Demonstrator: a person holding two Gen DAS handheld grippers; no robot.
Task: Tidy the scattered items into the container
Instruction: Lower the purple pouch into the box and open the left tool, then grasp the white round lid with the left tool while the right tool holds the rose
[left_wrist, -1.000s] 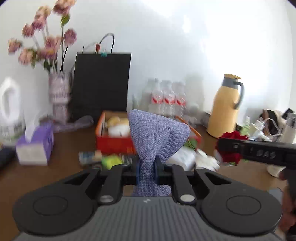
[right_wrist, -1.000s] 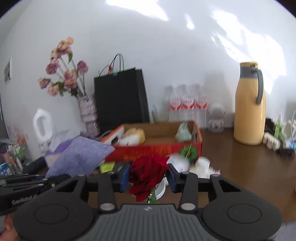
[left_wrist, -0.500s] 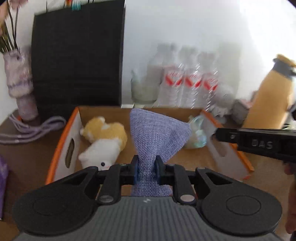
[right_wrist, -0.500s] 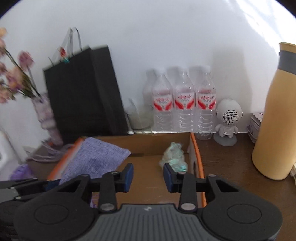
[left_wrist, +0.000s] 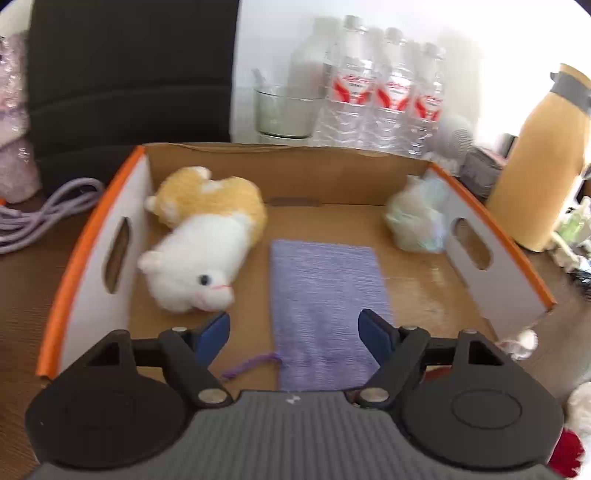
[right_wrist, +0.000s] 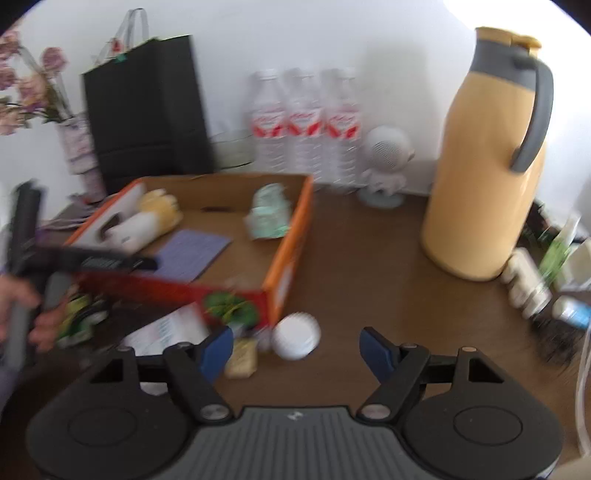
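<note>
An orange-rimmed cardboard box (left_wrist: 92, 236) fills the left wrist view. A purple cloth pouch (left_wrist: 325, 295) lies flat on its floor, free of the pads. Just above the pouch's near end, my left gripper (left_wrist: 293, 325) has its jaws opening. A white and yellow plush toy (left_wrist: 199, 251) lies at the box's left, and a crumpled pale green item (left_wrist: 413, 221) at its right. My right gripper (right_wrist: 295, 339) hangs over the table, right of the box (right_wrist: 291, 243). Its jaws are opening and hold nothing. A white ball (right_wrist: 295, 336) lies on the table below them.
Behind the box stand a black paper bag (right_wrist: 147, 118), water bottles (right_wrist: 303, 122) and a small white speaker (right_wrist: 386, 166). A yellow jug (right_wrist: 484, 184) is to the right, with clutter past it. Loose items (right_wrist: 242, 356) lie before the box. A hand (right_wrist: 22, 314) holds the left gripper.
The left gripper moved over the box and let go of the purple pouch, which now lies on its floor. The right gripper no longer holds the red rose, opened wide and swung right.
</note>
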